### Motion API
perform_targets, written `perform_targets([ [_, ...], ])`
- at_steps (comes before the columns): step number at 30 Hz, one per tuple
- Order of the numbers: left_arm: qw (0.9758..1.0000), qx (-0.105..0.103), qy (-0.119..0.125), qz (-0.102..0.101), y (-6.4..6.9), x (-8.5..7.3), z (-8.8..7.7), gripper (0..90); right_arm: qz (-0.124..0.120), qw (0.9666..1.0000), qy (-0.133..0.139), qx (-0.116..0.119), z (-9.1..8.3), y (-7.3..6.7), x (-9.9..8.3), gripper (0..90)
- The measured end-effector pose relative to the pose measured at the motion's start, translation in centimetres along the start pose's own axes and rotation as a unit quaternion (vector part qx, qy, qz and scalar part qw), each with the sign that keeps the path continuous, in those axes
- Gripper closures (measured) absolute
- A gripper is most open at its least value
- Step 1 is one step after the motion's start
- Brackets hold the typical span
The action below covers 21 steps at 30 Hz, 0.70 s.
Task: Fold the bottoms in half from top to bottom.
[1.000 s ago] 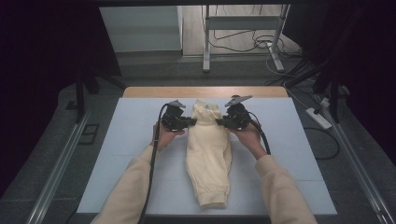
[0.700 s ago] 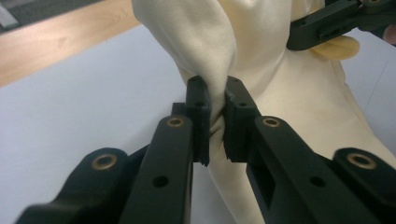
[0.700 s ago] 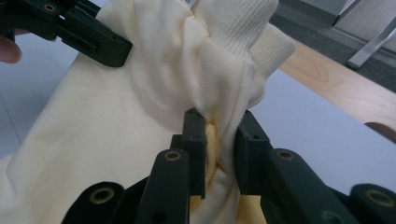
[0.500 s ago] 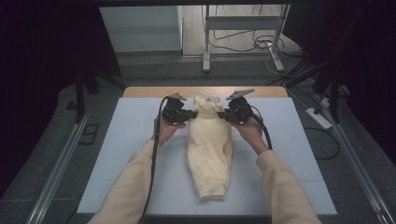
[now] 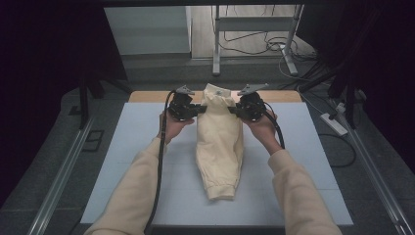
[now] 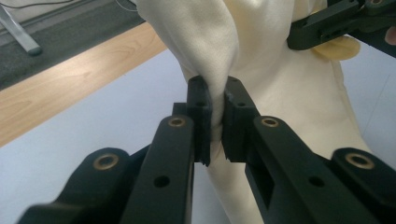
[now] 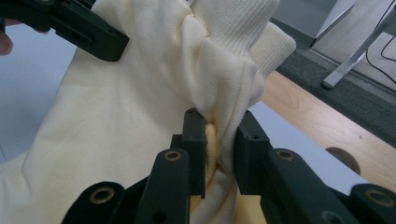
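Two claws, left claw (image 5: 199,110) and right claw (image 5: 234,109), pinch the cream garment's (image 5: 219,152) far edge.

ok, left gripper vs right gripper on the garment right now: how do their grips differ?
Left gripper pinches a thin fold at the cream garment's left edge, jaws nearly together. Right gripper clamps a thicker bunched wad at the right edge, jaws visibly wider apart. Both are shut on fabric near the far, ribbed end, holding it raised above the white mat.
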State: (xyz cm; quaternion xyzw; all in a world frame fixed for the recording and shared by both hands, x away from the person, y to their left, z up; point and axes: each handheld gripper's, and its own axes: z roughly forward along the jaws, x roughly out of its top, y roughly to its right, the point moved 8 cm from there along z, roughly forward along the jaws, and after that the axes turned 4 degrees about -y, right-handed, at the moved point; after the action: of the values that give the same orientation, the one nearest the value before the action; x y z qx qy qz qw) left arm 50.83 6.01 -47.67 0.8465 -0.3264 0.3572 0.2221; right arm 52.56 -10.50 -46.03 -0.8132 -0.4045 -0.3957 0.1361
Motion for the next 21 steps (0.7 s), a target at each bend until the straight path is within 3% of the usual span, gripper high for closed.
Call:
perform_targets([
  [8,0.9999,-0.005,-0.008,-0.008,-0.1,-0.8,0.9,82.6,0.008,0.9999,-0.005,0.006,0.7,-0.2,-1.3,76.1],
  [13,0.9999,-0.002,-0.009,0.005,-0.3,-0.5,0.9,82.7,0.011,0.9999,-0.005,0.005,1.0,0.1,-1.4,76.1],
  [16,0.9999,-0.005,0.008,0.003,-0.8,0.8,0.1,82.7,0.008,0.9998,0.016,-0.002,0.4,0.6,-0.4,76.2],
  [21,0.9994,0.019,0.021,0.019,-0.9,2.8,-1.2,82.8,-0.006,0.9988,0.042,-0.022,-0.8,1.1,2.1,76.3],
])
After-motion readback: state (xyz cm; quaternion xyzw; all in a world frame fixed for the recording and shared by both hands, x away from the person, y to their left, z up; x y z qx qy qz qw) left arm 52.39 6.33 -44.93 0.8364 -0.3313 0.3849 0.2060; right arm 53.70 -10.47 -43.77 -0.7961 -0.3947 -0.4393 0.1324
